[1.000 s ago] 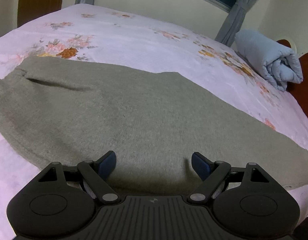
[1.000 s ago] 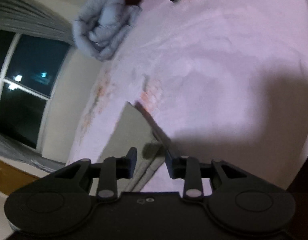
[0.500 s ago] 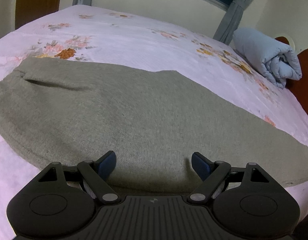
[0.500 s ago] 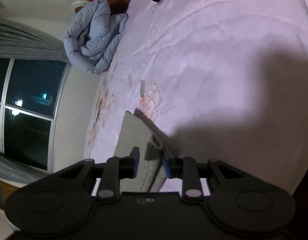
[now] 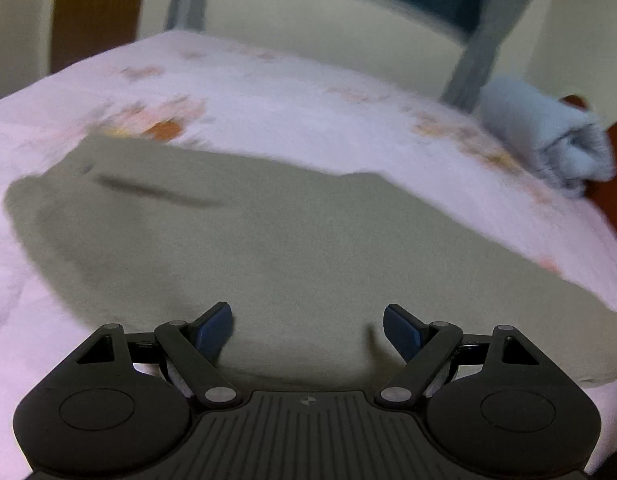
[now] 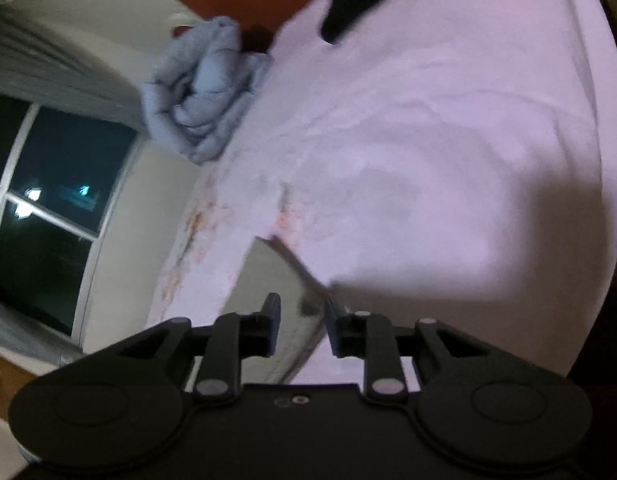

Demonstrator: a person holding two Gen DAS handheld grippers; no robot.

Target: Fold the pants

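The grey pants [image 5: 292,248] lie spread flat across the near part of the bed [image 5: 288,108], on a pale pink sheet with orange flower prints. The left tongs [image 5: 307,326] hover over the near edge with their jaws wide apart, gripping nothing. The right tongs [image 6: 301,322] are opening, one corner of the pants [image 6: 276,280] between them; through the blur, the pads seem clear of the cloth. A rolled light-blue quilt [image 5: 548,136] sits by the reddish-brown headboard [image 5: 616,168]. Grey curtains [image 5: 480,52] frame a dark window [image 6: 48,200].
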